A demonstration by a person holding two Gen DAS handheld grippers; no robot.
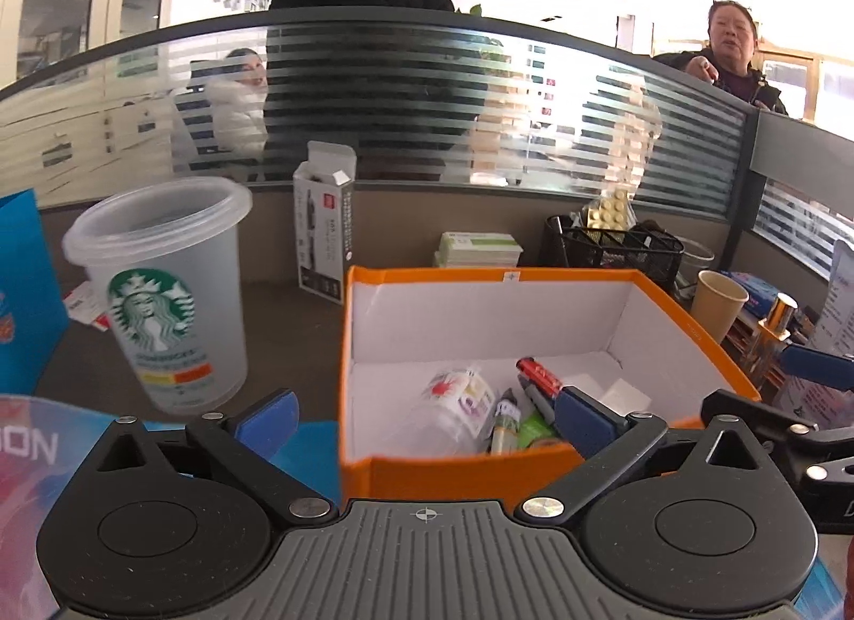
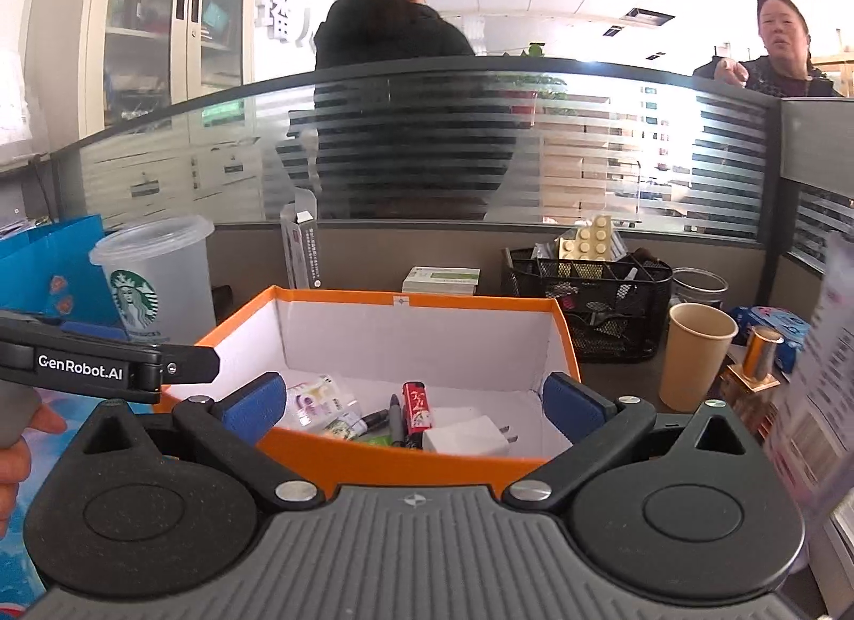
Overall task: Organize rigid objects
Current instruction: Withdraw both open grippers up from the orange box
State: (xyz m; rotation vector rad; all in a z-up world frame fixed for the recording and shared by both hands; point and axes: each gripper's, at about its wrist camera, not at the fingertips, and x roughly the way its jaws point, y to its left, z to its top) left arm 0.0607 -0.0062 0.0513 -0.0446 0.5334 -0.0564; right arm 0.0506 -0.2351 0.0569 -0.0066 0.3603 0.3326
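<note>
An orange box (image 1: 363,470) with a white inside sits right in front of both grippers; it also shows in the right wrist view (image 2: 373,460). Inside lie a red lighter (image 2: 416,405), a white charger plug (image 2: 464,437), dark markers (image 2: 394,420), a small clear packet (image 1: 453,406) and a green item (image 1: 534,430). My left gripper (image 1: 424,417) is open and empty, its blue pads over the box's near wall. My right gripper (image 2: 413,401) is open and empty, straddling the box's near edge.
A clear Starbucks cup (image 1: 165,294) stands left of the box, with a blue bag (image 1: 26,289) beyond it. A tall white carton (image 1: 323,230), a black mesh organizer (image 2: 592,294) and a paper cup (image 2: 694,353) stand behind and right. A glass partition closes the back.
</note>
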